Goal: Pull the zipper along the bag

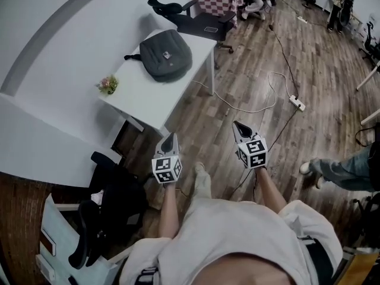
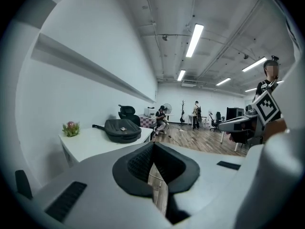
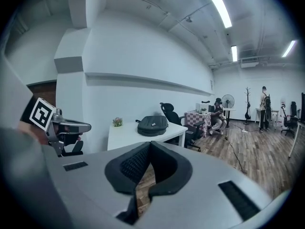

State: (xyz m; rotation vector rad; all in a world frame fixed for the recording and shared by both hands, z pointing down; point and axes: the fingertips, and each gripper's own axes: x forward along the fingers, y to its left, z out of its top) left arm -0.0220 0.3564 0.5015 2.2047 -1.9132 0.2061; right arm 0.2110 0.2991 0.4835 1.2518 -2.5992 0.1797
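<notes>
A dark grey bag (image 1: 165, 54) lies flat on the white table (image 1: 142, 97) ahead of me; it also shows as the bag (image 2: 122, 129) in the left gripper view and the bag (image 3: 152, 125) in the right gripper view. My left gripper (image 1: 170, 138) is held over the floor short of the table's near edge, jaws shut with nothing in them. The right gripper (image 1: 239, 126) hangs level with it to the right, also shut and empty. Both point toward the table and are well away from the bag. I cannot make out the zipper.
A small potted plant (image 1: 108, 85) stands at the table's left corner. A black office chair (image 1: 196, 18) sits behind the table, another chair (image 1: 113, 209) at my lower left. A white cable with a power strip (image 1: 297, 103) crosses the wooden floor. A person's leg (image 1: 338, 168) is at right.
</notes>
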